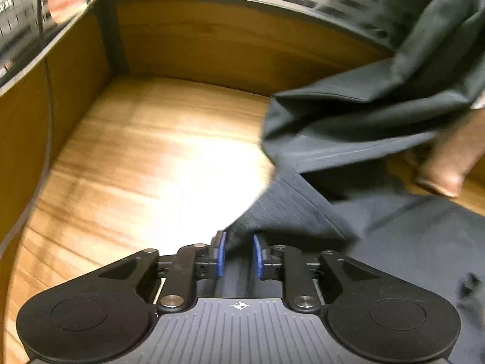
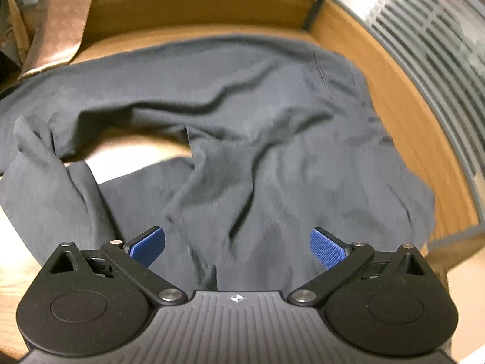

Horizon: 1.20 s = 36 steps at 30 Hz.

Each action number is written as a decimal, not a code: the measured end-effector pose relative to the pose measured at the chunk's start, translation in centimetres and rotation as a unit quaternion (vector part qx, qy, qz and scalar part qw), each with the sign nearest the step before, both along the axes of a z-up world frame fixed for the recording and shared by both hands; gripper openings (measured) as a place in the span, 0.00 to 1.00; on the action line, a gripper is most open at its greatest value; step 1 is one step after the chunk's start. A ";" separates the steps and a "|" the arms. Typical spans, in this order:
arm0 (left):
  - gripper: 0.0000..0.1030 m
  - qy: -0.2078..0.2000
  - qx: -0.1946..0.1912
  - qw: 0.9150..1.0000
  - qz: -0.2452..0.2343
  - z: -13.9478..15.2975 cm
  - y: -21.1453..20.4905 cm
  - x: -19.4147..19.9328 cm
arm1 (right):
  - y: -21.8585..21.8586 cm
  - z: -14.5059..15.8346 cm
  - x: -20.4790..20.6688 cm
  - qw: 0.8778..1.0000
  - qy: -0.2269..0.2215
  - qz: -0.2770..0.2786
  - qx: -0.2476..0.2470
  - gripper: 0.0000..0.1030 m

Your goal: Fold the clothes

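Your left gripper (image 1: 239,253), jaws narrowly parted, pads flanking but not pressing a fold of the dark trousers (image 2: 242,127); your right gripper (image 2: 237,247) gapes empty above them; trousers rumpled on the table (image 1: 136,151)

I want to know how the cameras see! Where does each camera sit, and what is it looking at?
Left wrist: sits on the left gripper, looking down at the wooden table and the dark garment; its jaws stand slightly apart, and a hand shows at right.
Right wrist: sits on the right gripper, looking down on the spread garment; its jaws are wide open.
Both share the garment and table.
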<state>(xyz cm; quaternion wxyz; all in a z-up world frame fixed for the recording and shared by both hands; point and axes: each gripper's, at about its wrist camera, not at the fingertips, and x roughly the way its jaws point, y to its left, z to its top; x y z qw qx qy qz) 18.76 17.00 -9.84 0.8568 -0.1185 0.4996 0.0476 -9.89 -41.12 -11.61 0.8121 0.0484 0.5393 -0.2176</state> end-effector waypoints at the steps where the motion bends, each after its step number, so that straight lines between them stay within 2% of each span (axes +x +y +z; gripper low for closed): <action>1: 0.31 -0.008 -0.017 1.000 -0.010 0.3 0.1 -0.7 | 0.0 -0.1 -0.4 1.000 0.001 -0.006 0.004 0.99; 4: 0.39 -0.025 -0.026 0.998 -0.060 1.3 -1.2 -2.4 | 0.1 -0.4 -1.4 1.000 0.003 -0.017 0.011 0.99; 6: 0.40 -0.034 -0.026 0.994 -0.101 1.7 -2.8 -3.3 | 0.2 -0.4 -1.9 1.000 0.005 -0.021 0.013 0.99; 10: 0.44 -0.025 -0.040 0.979 -0.199 1.6 -7.1 -4.3 | 0.1 -0.2 -3.2 0.999 0.003 -0.034 0.019 0.99; 12: 0.47 -0.019 -0.047 0.972 -0.227 1.2 -8.9 -4.6 | -0.1 -0.1 -3.7 0.999 0.001 -0.042 0.024 0.99; 15: 0.47 -0.012 -0.062 0.964 -0.258 0.7 -11.8 -4.5 | -0.2 0.0 -4.7 0.998 -0.002 -0.055 0.029 0.99; 17: 0.51 -0.013 -0.066 0.958 -0.278 0.5 -13.7 -4.6 | -0.4 0.0 -5.3 0.998 -0.002 -0.063 0.030 0.99; 19: 0.62 -0.016 -0.067 0.952 -0.297 0.2 -15.7 -4.7 | -0.6 0.0 -6.0 0.997 -0.002 -0.071 0.031 0.99; 25: 0.79 -0.021 -0.075 0.935 -0.345 -1.2 -21.0 -4.3 | -1.4 0.0 -8.4 0.995 -0.001 -0.090 0.033 0.99; 31: 0.81 -0.038 -0.069 0.912 -0.402 -2.7 -26.6 -3.5 | -2.8 0.0 -11.2 0.992 -0.002 -0.118 0.036 0.99; 36: 0.84 -0.046 -0.062 0.906 -0.416 -3.8 -30.0 -2.1 | -3.1 0.1 -13.5 0.990 0.002 -0.133 0.037 0.99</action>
